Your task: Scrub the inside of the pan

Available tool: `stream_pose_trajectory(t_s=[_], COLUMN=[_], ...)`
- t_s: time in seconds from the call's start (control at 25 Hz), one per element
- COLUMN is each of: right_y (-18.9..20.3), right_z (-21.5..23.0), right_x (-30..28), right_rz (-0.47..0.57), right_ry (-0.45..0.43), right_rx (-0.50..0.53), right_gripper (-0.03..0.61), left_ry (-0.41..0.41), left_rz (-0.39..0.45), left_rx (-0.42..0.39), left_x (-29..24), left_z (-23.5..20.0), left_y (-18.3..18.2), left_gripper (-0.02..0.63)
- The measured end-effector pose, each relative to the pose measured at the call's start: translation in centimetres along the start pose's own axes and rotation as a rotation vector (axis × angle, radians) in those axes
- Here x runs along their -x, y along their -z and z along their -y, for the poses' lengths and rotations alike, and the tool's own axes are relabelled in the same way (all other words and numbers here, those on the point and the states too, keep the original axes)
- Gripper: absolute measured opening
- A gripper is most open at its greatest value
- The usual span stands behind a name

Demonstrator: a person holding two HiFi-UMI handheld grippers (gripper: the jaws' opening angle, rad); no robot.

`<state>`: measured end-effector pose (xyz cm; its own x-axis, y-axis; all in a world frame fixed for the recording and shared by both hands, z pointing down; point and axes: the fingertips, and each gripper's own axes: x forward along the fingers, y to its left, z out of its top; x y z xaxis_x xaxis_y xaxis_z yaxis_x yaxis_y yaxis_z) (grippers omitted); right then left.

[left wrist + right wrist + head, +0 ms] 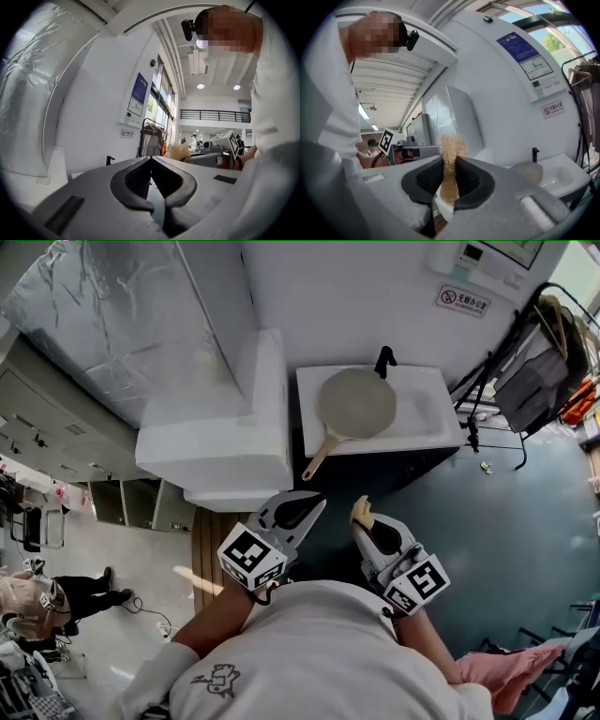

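Observation:
A grey pan [356,402] with a tan handle lies in the white sink [436,432] against the far wall; in the right gripper view the pan [528,171] shows as a pale disc. My right gripper [361,513] is shut on a tan sponge [451,165], which sticks out past the tips as a yellowish tuft, the sponge [360,511] in the head view. My left gripper [314,504] is shut with nothing in it, its tips meeting in its own view [151,158]. Both grippers are held close to my body, well short of the sink.
A white block-shaped counter [225,442] stands left of the sink. A black tap [383,361] rises at the sink's back. A rack with hanging clothes [539,362] is to the right. Dark floor [506,521] lies between me and the sink.

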<state>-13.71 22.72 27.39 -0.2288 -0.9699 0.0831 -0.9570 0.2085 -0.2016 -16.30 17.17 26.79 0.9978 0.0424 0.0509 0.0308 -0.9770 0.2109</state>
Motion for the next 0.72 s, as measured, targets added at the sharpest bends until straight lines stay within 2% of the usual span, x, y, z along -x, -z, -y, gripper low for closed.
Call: stream_pose_trajectory(t_s=[0.4, 0.6, 0.72], right_y=[-4.0, -5.1, -5.2], right_z=[12.5, 20.3, 23.9], right_x=[-1.7, 0.0, 1.0], right_rz=[0.019, 0.031, 0.027], right_ry=[-0.126, -0.044, -0.042], right_rx=[0.038, 0.008, -0.005], right_gripper=[0.052, 0.053, 0.053], left_ry=[-0.151, -0.209, -0.226], left_rz=[0.021, 0.025, 0.01], left_rx=[-0.014, 0.021, 0.022], left_x=[-10.6, -15.7, -18.6], left_z=[-4.3, -5.9, -6.3], left_y=[-1.7, -1.5, -1.1], left_gripper=[0.002, 0.002, 0.002])
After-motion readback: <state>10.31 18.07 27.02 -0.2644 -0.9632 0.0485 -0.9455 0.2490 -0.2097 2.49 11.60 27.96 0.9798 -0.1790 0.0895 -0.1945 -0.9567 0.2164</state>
